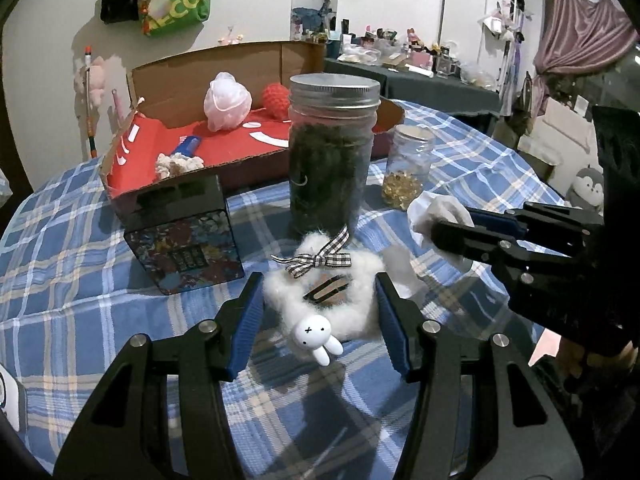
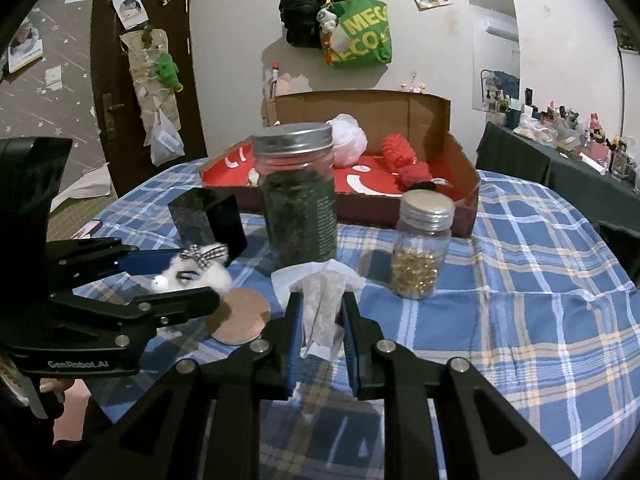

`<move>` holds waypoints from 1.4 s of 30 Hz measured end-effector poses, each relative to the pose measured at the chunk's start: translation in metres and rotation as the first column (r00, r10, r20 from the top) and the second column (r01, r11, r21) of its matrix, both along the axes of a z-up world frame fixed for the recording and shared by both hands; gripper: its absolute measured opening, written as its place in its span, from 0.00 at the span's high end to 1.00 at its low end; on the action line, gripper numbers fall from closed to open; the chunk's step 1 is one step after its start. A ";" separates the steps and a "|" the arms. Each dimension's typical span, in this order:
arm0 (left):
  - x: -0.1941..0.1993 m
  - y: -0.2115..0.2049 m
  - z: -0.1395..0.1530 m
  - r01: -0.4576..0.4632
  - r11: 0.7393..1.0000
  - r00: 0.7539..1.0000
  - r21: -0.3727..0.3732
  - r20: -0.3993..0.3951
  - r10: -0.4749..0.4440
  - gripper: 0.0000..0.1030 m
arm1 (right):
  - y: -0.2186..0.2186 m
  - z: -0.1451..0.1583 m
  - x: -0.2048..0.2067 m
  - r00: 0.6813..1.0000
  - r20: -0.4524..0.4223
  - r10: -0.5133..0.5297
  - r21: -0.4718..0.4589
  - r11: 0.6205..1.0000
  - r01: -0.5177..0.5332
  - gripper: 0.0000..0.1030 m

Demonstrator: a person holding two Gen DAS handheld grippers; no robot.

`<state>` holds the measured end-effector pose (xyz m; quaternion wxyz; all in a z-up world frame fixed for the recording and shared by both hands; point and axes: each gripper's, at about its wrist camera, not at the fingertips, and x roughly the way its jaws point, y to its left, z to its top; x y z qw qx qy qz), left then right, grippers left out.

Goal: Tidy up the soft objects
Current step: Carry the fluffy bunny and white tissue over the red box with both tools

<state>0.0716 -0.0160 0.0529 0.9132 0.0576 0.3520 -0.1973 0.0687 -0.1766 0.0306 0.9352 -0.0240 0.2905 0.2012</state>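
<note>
A white fluffy scrunchie (image 1: pixel 320 296) with a checked bow and a small white rabbit charm lies between the fingers of my left gripper (image 1: pixel 319 288). The jaws touch its sides and hold it. It also shows in the right wrist view (image 2: pixel 196 272). My right gripper (image 2: pixel 322 300) is shut on a white tissue (image 2: pixel 320 300), which sticks out past the fingertips. It also shows in the left wrist view (image 1: pixel 436 212). An open cardboard box (image 1: pixel 280 56) with a red lining holds a pink mesh pouf (image 1: pixel 226 102), a red knitted ball (image 1: pixel 275 96) and a cream knitted piece (image 1: pixel 176 164).
A tall jar of dark leaves (image 1: pixel 332 152) and a small jar of yellow capsules (image 1: pixel 408 168) stand on the blue plaid cloth (image 1: pixel 80 280). A dark patterned tin (image 1: pixel 184 236) stands left of the tall jar. A round copper disc (image 2: pixel 240 316) lies near the left gripper.
</note>
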 end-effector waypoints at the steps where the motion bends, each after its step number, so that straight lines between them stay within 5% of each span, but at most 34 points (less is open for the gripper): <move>1: 0.000 -0.001 0.000 0.000 1.000 1.000 0.000 -0.002 0.000 0.49 | 0.001 -0.001 0.000 1.000 -0.003 0.004 0.000 1.000 -0.004 0.80; 15: 0.000 0.009 0.001 -0.032 0.999 0.999 0.008 0.006 0.032 0.49 | -0.006 -0.002 0.000 1.000 -0.006 -0.023 -0.005 1.000 0.023 0.80; 28: 0.003 0.045 0.034 -0.115 0.993 0.992 -0.003 0.056 0.115 0.49 | -0.040 0.026 0.011 0.993 0.034 -0.117 -0.008 0.993 0.118 0.80; 42: 0.064 0.061 0.059 -0.105 0.994 0.994 -0.011 0.014 0.105 0.49 | -0.056 0.056 0.069 0.995 0.024 -0.100 -0.019 0.995 0.100 0.80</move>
